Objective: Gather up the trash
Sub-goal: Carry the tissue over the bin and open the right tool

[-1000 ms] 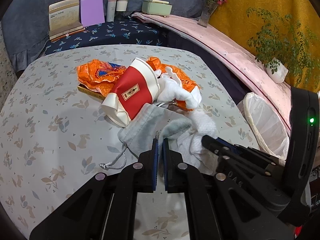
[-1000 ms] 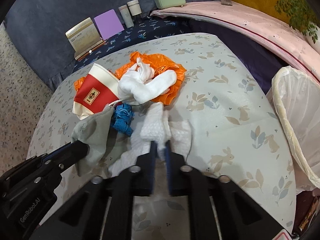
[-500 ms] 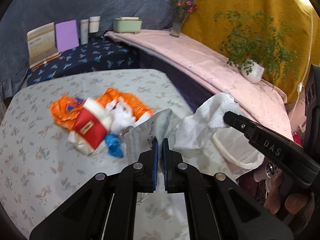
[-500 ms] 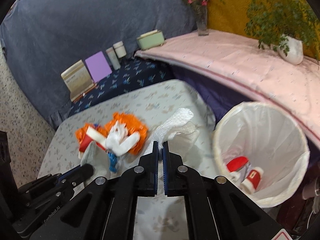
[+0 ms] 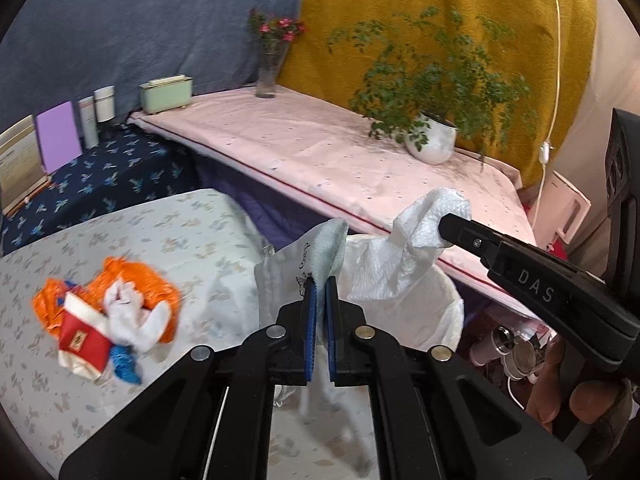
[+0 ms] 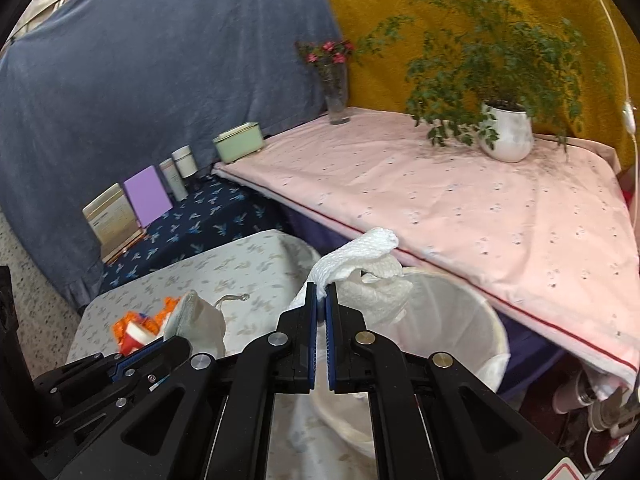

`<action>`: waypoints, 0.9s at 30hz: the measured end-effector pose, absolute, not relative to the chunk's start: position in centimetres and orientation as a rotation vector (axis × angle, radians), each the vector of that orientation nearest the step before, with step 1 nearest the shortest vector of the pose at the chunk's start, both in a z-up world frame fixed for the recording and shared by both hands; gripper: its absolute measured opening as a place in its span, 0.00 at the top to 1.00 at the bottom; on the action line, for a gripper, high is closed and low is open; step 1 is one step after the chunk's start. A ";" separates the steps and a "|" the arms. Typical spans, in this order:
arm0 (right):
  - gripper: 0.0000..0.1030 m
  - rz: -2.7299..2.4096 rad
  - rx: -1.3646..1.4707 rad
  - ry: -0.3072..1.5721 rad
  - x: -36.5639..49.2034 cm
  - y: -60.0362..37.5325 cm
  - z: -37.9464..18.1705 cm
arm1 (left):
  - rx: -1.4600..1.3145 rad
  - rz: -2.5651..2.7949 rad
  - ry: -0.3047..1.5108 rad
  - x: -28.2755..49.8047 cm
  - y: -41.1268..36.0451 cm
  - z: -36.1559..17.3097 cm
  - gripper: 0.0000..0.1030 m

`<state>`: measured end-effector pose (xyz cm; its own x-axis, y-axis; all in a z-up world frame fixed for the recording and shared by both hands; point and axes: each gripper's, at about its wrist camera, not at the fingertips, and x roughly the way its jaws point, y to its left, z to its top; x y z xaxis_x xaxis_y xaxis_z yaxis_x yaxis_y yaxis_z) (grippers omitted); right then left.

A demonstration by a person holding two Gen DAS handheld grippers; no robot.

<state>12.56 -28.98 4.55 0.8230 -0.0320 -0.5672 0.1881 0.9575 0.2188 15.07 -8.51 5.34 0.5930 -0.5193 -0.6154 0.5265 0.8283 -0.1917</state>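
Observation:
My left gripper (image 5: 321, 284) is shut on a grey drawstring cloth pouch (image 5: 296, 268) and holds it in the air at the table's right edge, beside the white-lined trash bin (image 5: 432, 312). My right gripper (image 6: 322, 292) is shut on a white paper towel (image 6: 360, 260) and holds it above the bin (image 6: 452, 320). The towel also shows in the left wrist view (image 5: 404, 252). On the table (image 5: 168, 240) lie an orange plastic bag (image 5: 136, 284), a red and white paper cup (image 5: 82, 340), white tissue (image 5: 136, 320) and a blue scrap (image 5: 124, 364).
A pink-covered shelf (image 5: 328, 152) runs behind the bin with a potted plant (image 5: 432, 140), a flower vase (image 5: 268, 76) and a green box (image 5: 166, 94). Books and jars (image 5: 56, 136) stand on a dark blue surface. Bottles and cables (image 5: 504, 352) lie on the floor at right.
Both grippers lifted their loads off the table and swung right. The pouch and the towel now hang over or beside the bin. The pile on the table stayed.

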 end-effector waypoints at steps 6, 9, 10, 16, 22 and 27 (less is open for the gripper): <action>0.96 -0.172 0.290 0.608 11.9 -32.1 3.7 | 0.013 -0.669 0.721 15.6 -12.2 5.3 0.96; 0.96 -0.190 0.301 0.616 11.6 -33.2 3.2 | 0.010 -0.694 0.731 16.0 -13.7 5.2 0.96; 0.96 -0.193 0.304 0.618 11.5 -33.5 3.0 | 0.007 -0.699 0.735 16.1 -14.0 5.1 0.96; 0.94 -0.213 0.316 0.632 11.4 -34.5 2.2 | -0.004 -0.724 0.749 16.7 -15.6 4.6 0.94; 0.71 -0.239 0.302 0.619 11.0 -34.7 2.2 | -0.036 -0.676 0.750 17.2 -15.5 4.2 0.46; 0.65 -0.236 0.284 0.610 11.0 -34.3 2.6 | -0.023 -0.654 0.755 17.4 -15.0 3.9 0.46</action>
<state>10.95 -34.30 2.62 0.7950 -0.1336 -0.5917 0.2997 0.9346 0.1917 17.45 -14.96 3.90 0.5414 -0.5584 -0.6285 0.5421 0.8033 -0.2466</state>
